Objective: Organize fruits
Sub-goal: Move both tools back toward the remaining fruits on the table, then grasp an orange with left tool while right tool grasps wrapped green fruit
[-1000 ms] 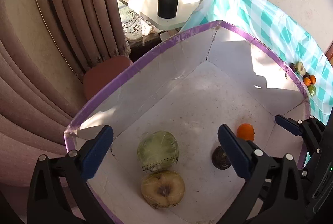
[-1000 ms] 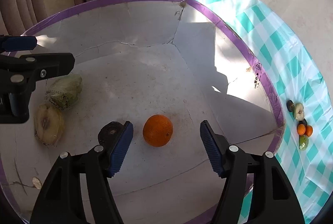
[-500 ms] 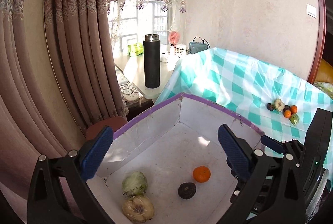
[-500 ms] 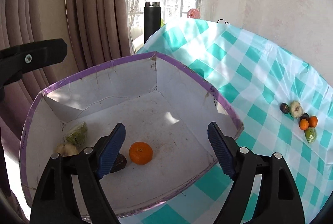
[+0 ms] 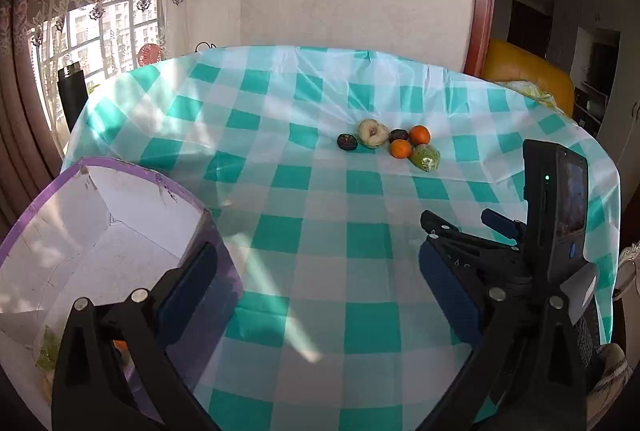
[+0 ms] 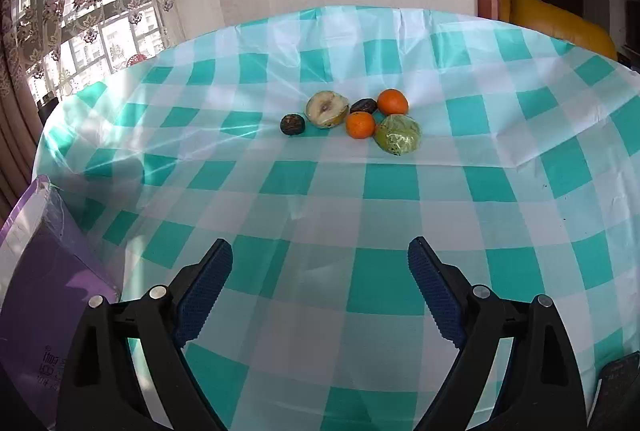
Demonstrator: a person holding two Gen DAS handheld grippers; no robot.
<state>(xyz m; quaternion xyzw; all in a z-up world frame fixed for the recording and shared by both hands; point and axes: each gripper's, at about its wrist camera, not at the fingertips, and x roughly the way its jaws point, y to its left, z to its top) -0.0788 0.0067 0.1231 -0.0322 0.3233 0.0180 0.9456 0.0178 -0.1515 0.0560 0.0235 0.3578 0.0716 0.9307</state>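
Both grippers empty, jaws spread wide: left gripper [image 5: 316, 285] hovers over the near-left part of the tabletop [image 5: 320, 199] next to the box [image 5: 120, 215]; right gripper [image 6: 320, 291] hovers over the near-middle, pointed at the fruit.

Six pieces left, clustered toward the far side of the tabletop, near its middle: dark fruit [image 6: 292, 124], halved pale fruit [image 6: 326, 109], second dark fruit [image 6: 363, 106], two oranges [image 6: 360, 125] [image 6: 393, 102], green wrapped fruit [image 6: 398, 139]. The box sits at the near-left corner with some fruit already in it, mostly hidden behind the left gripper's finger.

Risks, as I judge them:
- Cluster is tight; the front orange touches or nearly touches the green one and the dark one. A jaw going in wide will likely shove a neighbour.
- Oranges are round and the plastic cloth looks slick and wrinkled, so a nudged one could roll toward an edge.
- The halved fruit lies cut face up; an off-centre pinch could flip or squash it.
- The right gripper body shows close beside the left one's right finger. Both reaching at once risks a clash.

Writing: small print on the purple outer wall of the box, too blurred to read. No brand legible elsewhere.
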